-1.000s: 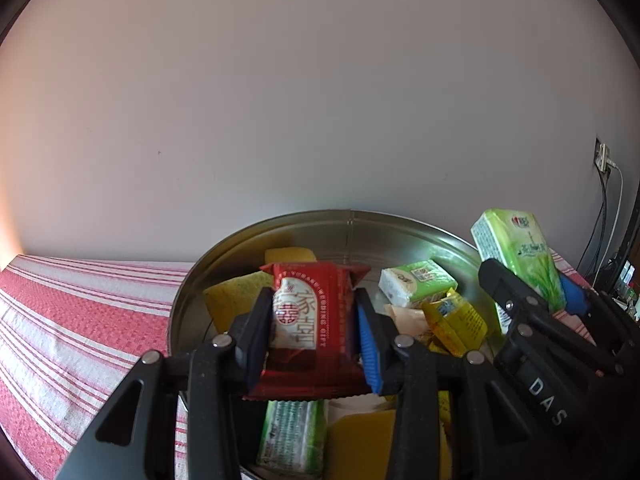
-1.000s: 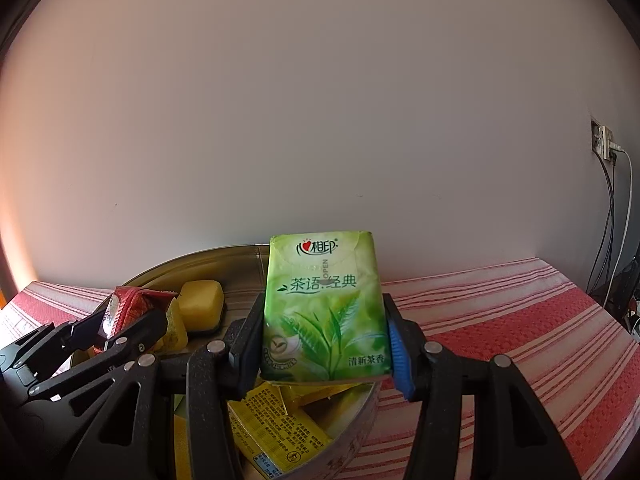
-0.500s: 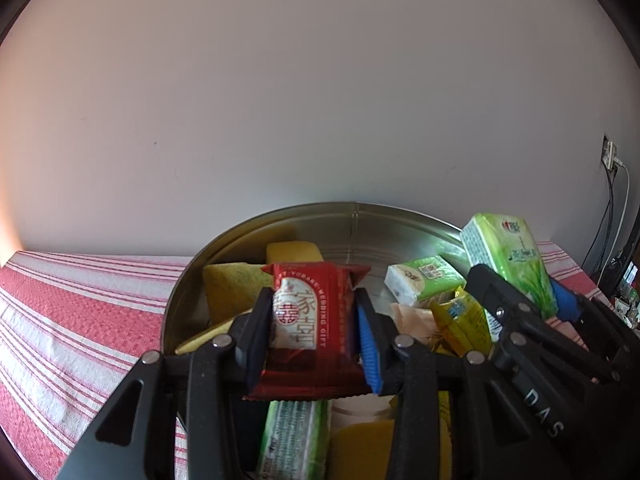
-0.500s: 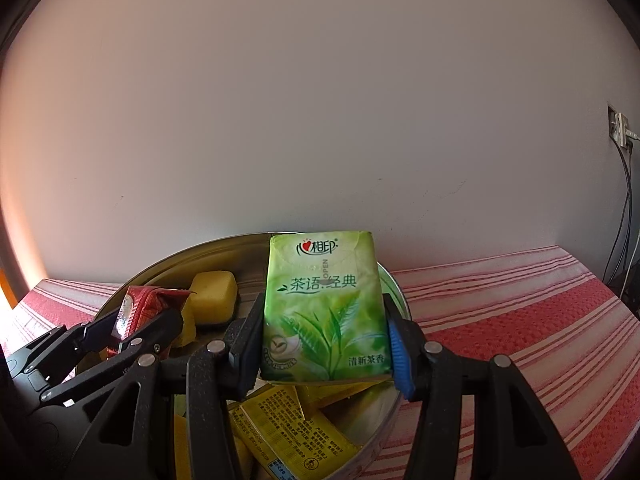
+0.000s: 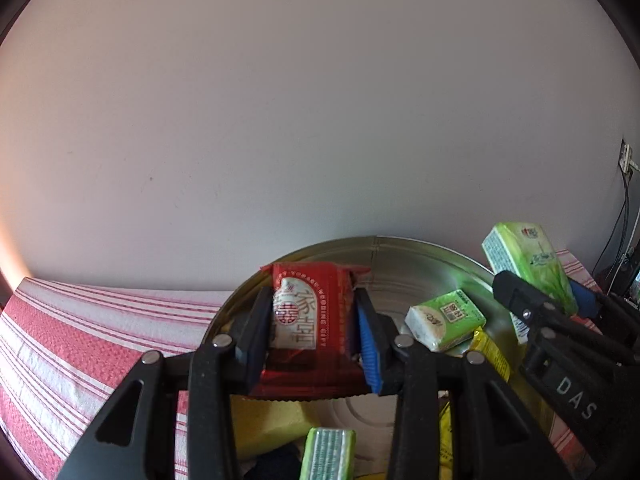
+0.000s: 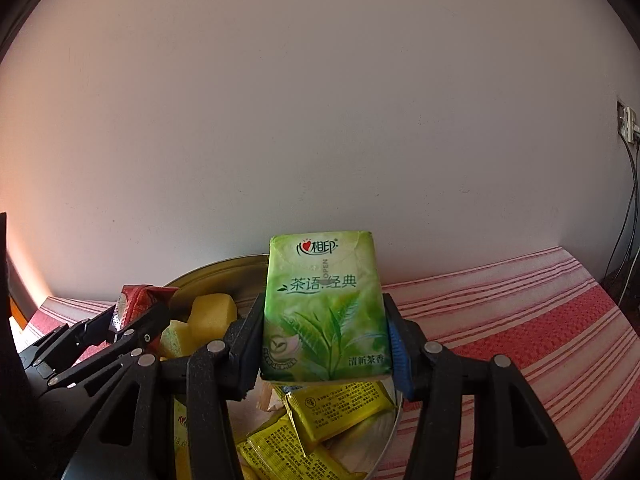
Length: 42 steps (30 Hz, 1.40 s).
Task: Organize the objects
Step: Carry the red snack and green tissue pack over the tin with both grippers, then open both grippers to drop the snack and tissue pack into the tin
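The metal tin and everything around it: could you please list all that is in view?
metal tin: one, silver, on the cloth.
red snack packet: one, held above the tin.
green tissue pack: one, held above the tin.
small green tissue pack: one, inside the tin.
yellow sachets: several, inside the tin.
yellow sponge: one, inside the tin.
striped cloth: one, red and white, under the tin.
left gripper: black, gripping the red packet.
right gripper: black, gripping the green pack.

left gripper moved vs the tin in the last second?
Yes. The left gripper, shut on the red packet, has backed away: the round tin sits lower in its view.
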Each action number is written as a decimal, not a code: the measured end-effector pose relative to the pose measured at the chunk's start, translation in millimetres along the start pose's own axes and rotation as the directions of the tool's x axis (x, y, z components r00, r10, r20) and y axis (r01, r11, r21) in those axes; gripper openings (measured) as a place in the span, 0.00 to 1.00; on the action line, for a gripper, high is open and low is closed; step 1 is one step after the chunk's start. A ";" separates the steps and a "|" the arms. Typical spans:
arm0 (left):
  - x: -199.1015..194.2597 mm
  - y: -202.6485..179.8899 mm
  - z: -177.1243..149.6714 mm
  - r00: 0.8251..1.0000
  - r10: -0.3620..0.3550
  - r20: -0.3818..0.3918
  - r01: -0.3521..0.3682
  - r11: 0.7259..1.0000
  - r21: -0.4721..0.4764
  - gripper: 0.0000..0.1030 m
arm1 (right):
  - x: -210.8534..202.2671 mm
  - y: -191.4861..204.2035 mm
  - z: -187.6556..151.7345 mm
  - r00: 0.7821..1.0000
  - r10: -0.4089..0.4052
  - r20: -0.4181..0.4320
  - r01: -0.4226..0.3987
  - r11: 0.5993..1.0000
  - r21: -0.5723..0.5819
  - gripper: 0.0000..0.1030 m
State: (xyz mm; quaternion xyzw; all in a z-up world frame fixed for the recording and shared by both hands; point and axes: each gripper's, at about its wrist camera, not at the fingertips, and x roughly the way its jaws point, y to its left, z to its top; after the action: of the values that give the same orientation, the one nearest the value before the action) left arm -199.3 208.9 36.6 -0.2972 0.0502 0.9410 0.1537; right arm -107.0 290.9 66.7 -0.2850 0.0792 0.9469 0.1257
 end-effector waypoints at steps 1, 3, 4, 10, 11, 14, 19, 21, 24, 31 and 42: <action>8.2 -1.2 5.6 1.000 -0.005 -0.024 0.005 1.000 0.012 0.37 | 8.9 -0.2 5.2 0.999 0.007 -0.039 -0.007 1.000 0.002 0.54; 24.7 -4.1 12.4 0.995 -0.034 -0.096 0.034 0.999 0.006 0.37 | 25.6 1.0 9.9 0.995 0.020 -0.098 -0.019 1.000 0.007 0.54; 33.4 -4.5 13.9 0.990 -0.042 -0.131 0.042 0.999 -0.005 0.37 | 33.6 0.6 10.3 0.993 0.016 -0.119 -0.015 1.000 0.007 0.54; 67.6 -10.2 18.1 0.966 -0.028 -0.258 0.026 1.000 -0.010 0.37 | 60.3 -6.8 17.3 0.972 0.046 -0.232 -0.033 0.998 0.062 0.54; 69.6 -11.3 18.7 0.964 -0.010 -0.264 0.009 1.000 -0.006 0.37 | 58.7 2.1 17.1 0.968 0.041 -0.247 -0.029 0.998 0.050 0.54; 75.8 -14.4 21.1 0.958 0.010 -0.285 -0.010 1.000 -0.001 0.37 | 69.3 0.9 20.0 0.957 0.033 -0.288 -0.022 0.999 0.041 0.54; 77.5 -4.0 15.1 0.949 0.028 -0.314 -0.053 0.996 -0.070 0.55 | 74.0 -3.8 19.9 0.949 0.073 -0.306 -0.055 0.996 0.069 0.55; 77.6 -1.9 13.0 0.943 0.059 -0.328 -0.092 0.992 -0.087 0.71 | 71.0 -6.8 20.4 0.954 0.074 -0.290 -0.055 0.996 0.070 0.55; 77.9 0.5 12.1 0.935 0.045 -0.352 -0.081 0.993 -0.090 0.71 | 71.6 -15.3 20.8 0.956 0.077 -0.284 -0.052 0.994 0.094 0.57; 66.9 4.7 13.0 0.940 0.038 -0.338 -0.080 0.991 -0.111 0.76 | 50.0 -20.4 20.8 0.966 0.106 -0.236 -0.070 0.985 0.155 0.65; 51.7 1.4 -0.1 0.954 0.017 -0.298 -0.051 0.993 -0.108 0.95 | 30.8 -24.7 -3.8 0.988 0.096 -0.122 -0.064 0.968 0.242 0.67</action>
State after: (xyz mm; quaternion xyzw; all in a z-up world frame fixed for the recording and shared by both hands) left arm -239.7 220.9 6.8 -0.4426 0.0239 0.8895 0.1109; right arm -122.9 319.6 44.4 -0.3269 0.2117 0.9139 0.1148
